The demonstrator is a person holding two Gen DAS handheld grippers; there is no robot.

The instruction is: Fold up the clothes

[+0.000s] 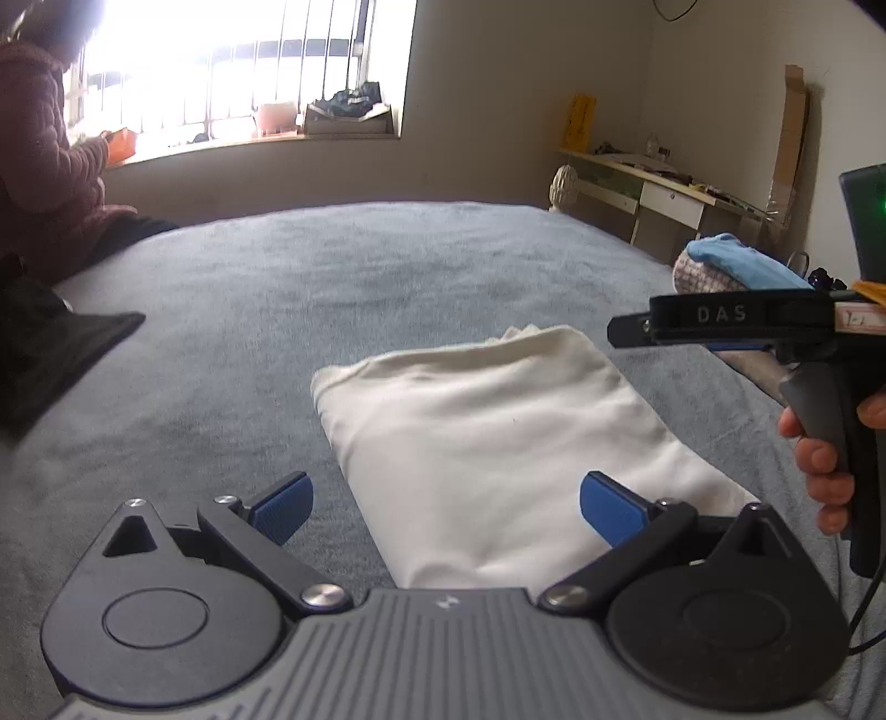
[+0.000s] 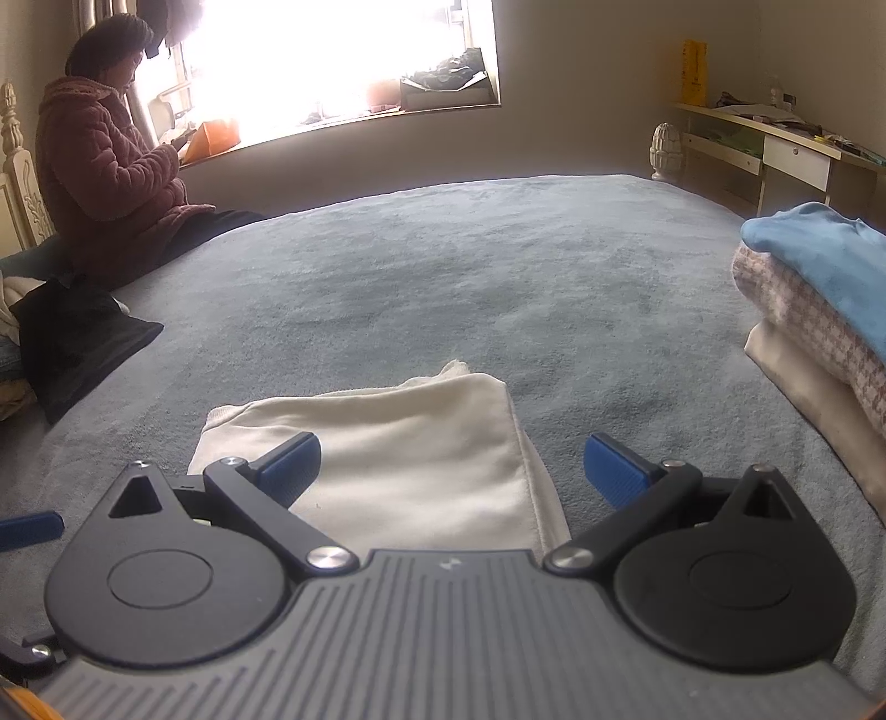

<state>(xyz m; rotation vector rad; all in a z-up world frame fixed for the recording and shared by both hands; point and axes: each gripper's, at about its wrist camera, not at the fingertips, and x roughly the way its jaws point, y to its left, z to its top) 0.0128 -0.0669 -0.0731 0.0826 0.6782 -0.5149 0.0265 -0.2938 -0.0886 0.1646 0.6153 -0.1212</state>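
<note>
- Cream cloth, a folded garment (image 1: 498,443), lies flat on the grey-blue bed cover (image 1: 332,288), near the bed's front edge and just ahead of both grippers.
- From the left wrist view, the left gripper (image 1: 446,507) hangs over the garment's near end with its blue-padded fingers (image 1: 282,507) spread wide, holding nothing; one finger is over bare cover at 9 o'clock of the fold, the other over the cloth.
- From the right wrist view, the right gripper (image 2: 451,471) is likewise spread and empty, its left finger over the garment (image 2: 398,454), its right finger over the cover (image 2: 443,266) just past the fold's right edge.
- At 3 o'clock in the left view, a hand (image 1: 825,459) grips the right gripper's dark handle.
- A stack of folded clothes (image 2: 819,310), blue on top, sits at 3 o'clock of the garment, well apart.
- Dark clothing (image 2: 83,343) lies at 9 o'clock on the bed's edge.
- A person in a quilted jacket (image 2: 105,166) sits at 10 o'clock beside the bright window (image 2: 343,50).
- A desk (image 2: 775,144) stands along the wall at 2 o'clock.
</note>
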